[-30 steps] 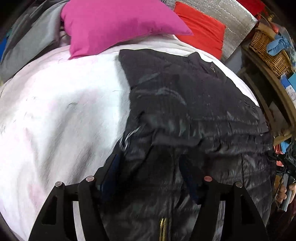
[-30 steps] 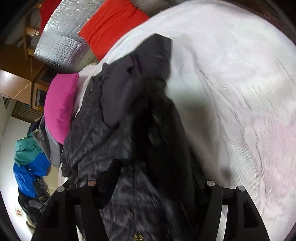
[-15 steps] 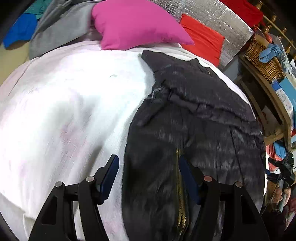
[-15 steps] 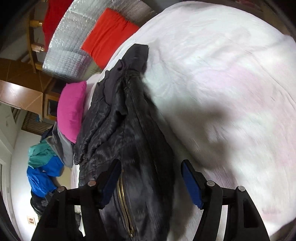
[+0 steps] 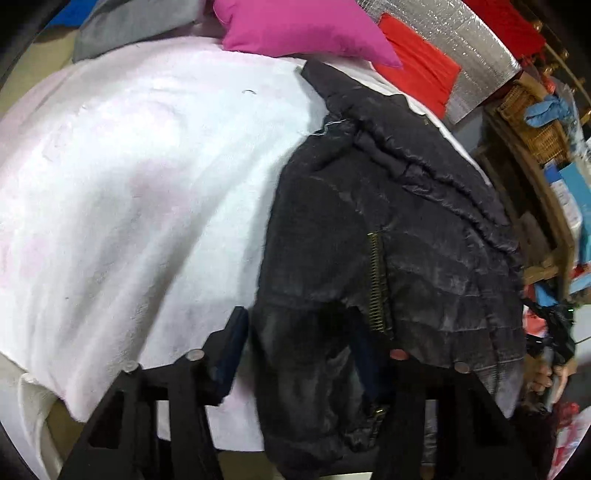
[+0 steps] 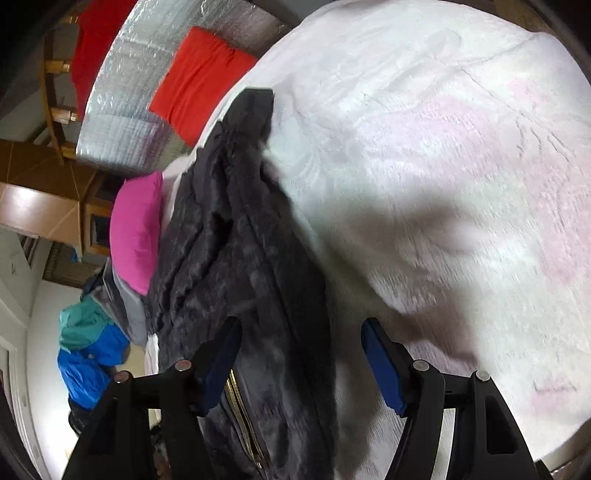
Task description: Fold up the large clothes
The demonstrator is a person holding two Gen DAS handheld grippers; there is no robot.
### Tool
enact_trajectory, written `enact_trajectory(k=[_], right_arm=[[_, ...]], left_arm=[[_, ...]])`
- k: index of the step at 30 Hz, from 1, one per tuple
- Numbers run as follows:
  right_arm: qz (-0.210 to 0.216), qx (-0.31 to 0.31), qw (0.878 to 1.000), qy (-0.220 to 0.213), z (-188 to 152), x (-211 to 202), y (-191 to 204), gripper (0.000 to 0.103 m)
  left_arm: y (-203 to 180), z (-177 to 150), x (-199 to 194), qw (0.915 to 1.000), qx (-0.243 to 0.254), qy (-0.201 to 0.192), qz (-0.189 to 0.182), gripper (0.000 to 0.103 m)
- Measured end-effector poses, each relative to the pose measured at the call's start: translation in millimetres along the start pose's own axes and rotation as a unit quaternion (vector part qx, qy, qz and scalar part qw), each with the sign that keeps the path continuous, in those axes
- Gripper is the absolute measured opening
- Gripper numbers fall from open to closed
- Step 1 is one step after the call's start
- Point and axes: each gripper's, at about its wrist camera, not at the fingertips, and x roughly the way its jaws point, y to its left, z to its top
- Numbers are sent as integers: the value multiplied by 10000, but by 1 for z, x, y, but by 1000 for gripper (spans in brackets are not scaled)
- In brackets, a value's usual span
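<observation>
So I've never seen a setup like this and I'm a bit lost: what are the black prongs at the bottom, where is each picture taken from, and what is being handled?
No robot here: a person holds a two-fingered gripper in each hand, each carrying a fisheye camera that looks along its fingers. The prongs are those fingers. One picture comes from the left gripper, the other from the right gripper. Both look at a black padded jacket with a brass zipper, lying on a white blanket over a bed. At the far end lie a pink pillow and a red cushion. Both grippers are open, with jacket fabric between the fingers; neither pinches it.
</observation>
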Motion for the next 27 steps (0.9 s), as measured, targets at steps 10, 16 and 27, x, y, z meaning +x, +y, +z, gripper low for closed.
enact_trajectory(k=[10,16,27], right_arm=[[187,91,9997,-101,55,33,14,71],[310,77,9995,-71,84,61,36,71],[128,164,9995,-229,113,107,60,71]], left_arm=[[7,52,9,9980,-566,-206,-215,62],[-5,102,31,9949,-765,-495,-423,65],[-20,159,85,9883,-1132,-336,-966,75]])
